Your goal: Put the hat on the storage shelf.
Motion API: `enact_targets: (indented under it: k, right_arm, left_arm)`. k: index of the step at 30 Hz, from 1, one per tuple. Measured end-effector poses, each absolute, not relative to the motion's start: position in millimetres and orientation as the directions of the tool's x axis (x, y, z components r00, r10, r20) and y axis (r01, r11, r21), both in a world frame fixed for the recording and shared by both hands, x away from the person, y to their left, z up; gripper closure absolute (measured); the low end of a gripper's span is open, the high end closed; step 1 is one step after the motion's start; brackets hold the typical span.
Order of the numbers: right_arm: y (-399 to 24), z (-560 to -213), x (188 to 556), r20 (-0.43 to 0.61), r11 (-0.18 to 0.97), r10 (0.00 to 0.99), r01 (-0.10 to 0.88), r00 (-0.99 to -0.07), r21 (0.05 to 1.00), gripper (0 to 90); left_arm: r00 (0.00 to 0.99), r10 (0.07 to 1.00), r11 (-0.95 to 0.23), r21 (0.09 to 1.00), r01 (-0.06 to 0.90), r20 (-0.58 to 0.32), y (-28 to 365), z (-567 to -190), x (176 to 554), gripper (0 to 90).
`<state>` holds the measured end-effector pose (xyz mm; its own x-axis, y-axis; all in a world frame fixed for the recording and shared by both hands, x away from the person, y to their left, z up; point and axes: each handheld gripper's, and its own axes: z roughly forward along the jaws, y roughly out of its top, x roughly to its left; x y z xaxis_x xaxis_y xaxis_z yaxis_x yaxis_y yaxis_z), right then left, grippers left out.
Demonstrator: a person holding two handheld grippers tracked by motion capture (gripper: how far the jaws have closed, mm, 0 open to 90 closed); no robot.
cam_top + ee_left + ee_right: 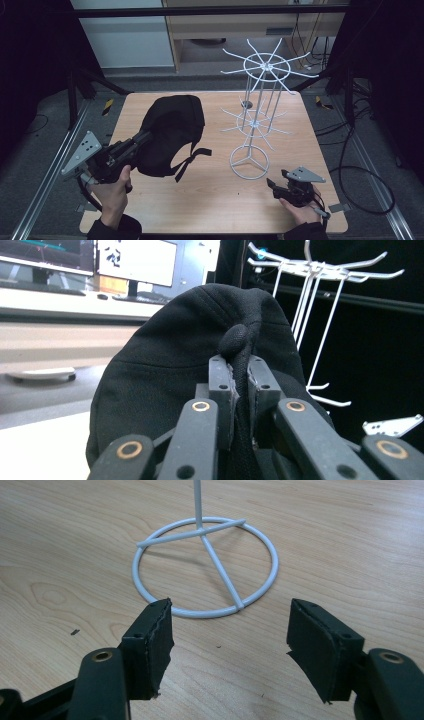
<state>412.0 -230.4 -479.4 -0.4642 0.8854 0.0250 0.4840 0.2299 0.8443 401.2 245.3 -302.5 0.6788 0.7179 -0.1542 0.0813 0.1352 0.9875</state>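
At the left of the high view, the left hand-held gripper [142, 136] points toward the middle of the desk [210, 200], its jaws pressed together on a black cap [172, 132]. The cap is soft, dark fabric with a rounded crown showing faint stitched seam lines, and it looks lifted at the gripped side while its far side lies over the desk's left half. A black strap [192, 159] trails from its lower edge toward the desk's centre. In the left gripper view, the 2 jaws pinch a fold of the cap [190, 355] between them, and a small rounded knob of fabric [234, 340] bulges just above the pads; the weave there is fine and matte.

Right of the cap stands a white wire rack [257, 117], upright on a ring base [249, 162] braced with 3 spokes, carrying 2 tiers of radiating hook arms. Cap and rack are near but apart.

At the right edge, the right hand-held gripper [274, 186] rests low near the desk's front corner, its jaws spread with nothing between them. In the right gripper view the pads [155, 645] frame bare wood, with the ring base [205, 612] just beyond them.
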Motion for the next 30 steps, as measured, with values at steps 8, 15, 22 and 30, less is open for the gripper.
enact_targets:
  k: [8, 15, 22, 30]
  right_arm:
    - [-230.6, -479.6, 412.4, 0.021, 0.232, 0.886, 0.481, -0.464, 0.846, 35.2]
    - [-230.4, -479.5, 412.3, 0.023, 0.231, 0.885, 0.481, -0.465, 0.846, 35.2]
    - [-230.9, -479.8, 412.8, 0.02, 0.233, 0.885, 0.479, -0.466, 0.846, 35.2]
    - [-231.1, -479.8, 412.8, 0.02, 0.233, 0.885, 0.478, -0.465, 0.847, 35.2]
  left_arm:
    - [0.702, 0.696, 0.184, 0.982, 0.03, -0.152, 241.5, -283.3, 403.5, 83.2]
    - [0.727, 0.669, 0.234, 0.972, -0.009, -0.154, 236.2, -264.6, 405.6, 83.2]
    - [0.746, 0.649, 0.26, 0.965, -0.036, -0.147, 228.9, -250.2, 407.1, 83.2]
    - [0.769, 0.627, 0.27, 0.961, -0.064, -0.126, 217.1, -236.4, 408.1, 83.2]
